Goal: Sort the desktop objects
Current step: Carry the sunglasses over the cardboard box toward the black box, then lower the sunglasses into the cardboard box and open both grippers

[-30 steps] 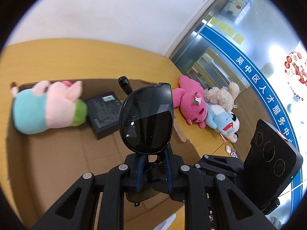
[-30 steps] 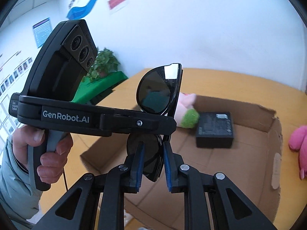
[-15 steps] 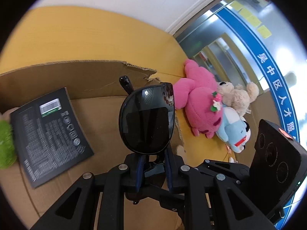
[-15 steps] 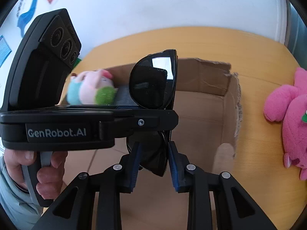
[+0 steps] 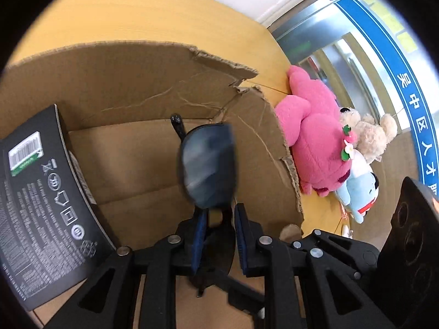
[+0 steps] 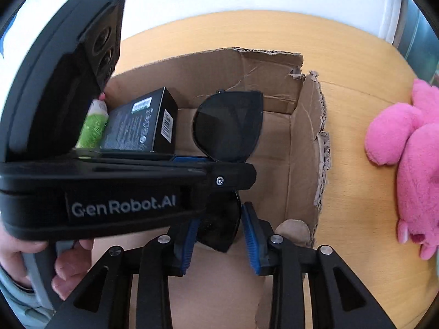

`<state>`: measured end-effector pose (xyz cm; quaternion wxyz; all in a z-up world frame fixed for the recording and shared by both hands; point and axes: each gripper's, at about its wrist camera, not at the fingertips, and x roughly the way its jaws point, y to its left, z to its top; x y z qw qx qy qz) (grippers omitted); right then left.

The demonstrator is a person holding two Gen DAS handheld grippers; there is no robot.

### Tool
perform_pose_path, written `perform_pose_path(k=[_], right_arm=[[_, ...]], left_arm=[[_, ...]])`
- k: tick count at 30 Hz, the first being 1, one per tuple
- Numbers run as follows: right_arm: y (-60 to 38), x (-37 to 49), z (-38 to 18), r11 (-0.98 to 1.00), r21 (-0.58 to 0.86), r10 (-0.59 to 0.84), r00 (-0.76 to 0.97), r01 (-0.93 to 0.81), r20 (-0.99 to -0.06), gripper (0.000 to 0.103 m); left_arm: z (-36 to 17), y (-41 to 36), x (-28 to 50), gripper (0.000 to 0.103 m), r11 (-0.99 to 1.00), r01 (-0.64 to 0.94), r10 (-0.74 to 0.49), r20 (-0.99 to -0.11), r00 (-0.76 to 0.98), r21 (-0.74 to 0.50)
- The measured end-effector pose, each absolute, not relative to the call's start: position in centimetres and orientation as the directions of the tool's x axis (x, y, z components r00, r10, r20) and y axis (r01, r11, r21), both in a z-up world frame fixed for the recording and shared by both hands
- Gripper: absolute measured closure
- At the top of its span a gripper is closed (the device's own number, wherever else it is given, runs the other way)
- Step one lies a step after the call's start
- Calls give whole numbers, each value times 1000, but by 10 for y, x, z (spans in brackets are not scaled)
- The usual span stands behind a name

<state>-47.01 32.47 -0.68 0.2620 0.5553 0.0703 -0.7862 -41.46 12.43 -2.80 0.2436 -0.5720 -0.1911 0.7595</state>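
Dark sunglasses (image 5: 208, 164) hang over the inside of an open cardboard box (image 5: 137, 82). My left gripper (image 5: 220, 213) is shut on them at the frame below the upper lens. In the right wrist view the same sunglasses (image 6: 227, 126) stand upright, and the left gripper (image 6: 230, 170) crosses in front from the left. My right gripper (image 6: 219, 219) has the lower lens between its blue pads (image 6: 251, 235). Its jaws are opening, and a gap shows beside the lens on the right.
A black product box (image 6: 140, 126) and a green-and-pink plush (image 6: 93, 126) lie in the cardboard box (image 6: 260, 68). On the wooden table (image 5: 137, 19), right of the box, lie a pink plush (image 5: 315, 148), a beige bear (image 5: 365, 134) and a blue-white plush (image 5: 362, 192). A hand (image 6: 68, 268) holds the left gripper.
Both grippers have come down with the sunglasses, from above the box to low inside it near its right wall. The right gripper's pads have spread away from the lower lens.
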Motion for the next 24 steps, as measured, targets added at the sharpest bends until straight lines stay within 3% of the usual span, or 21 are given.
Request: perform_pose_path(k=[1,3,5,10,14,17,24], right_arm=[[323,-468,-6,-852,168,-326,-250,496,-912,62],[318,-459,-1,-848,149,-320,-266,508,-909,41],[316,-449,11,-849,110,-309,-316,517,-897,28],[322,-413,52,-845,33,-308,-434,534,-847,17],[347,-370,93,-849,48,-373,-533,527,-759,7],[360,-336,115,-848,51,-409,-591,527,-695,0],[364,-279,129,-852,-3,-398,-651,523,-647,0]], left_arm=[[-22,123,-412,84,-808,-158,590,-772,-239,-568],[-9,122,-408,77,-803,-175,596,-760,-257,-570],[9,119,-399,75,-818,-200,576,-762,-297,-540],[61,100,-361,74,-829,-271,559,-726,-402,-488],[104,75,-311,44,-858,-300,513,-669,-538,-416],[125,61,-272,43,-887,-297,461,-639,-616,-353],[136,54,-189,38,-944,-269,330,-612,-719,-193]])
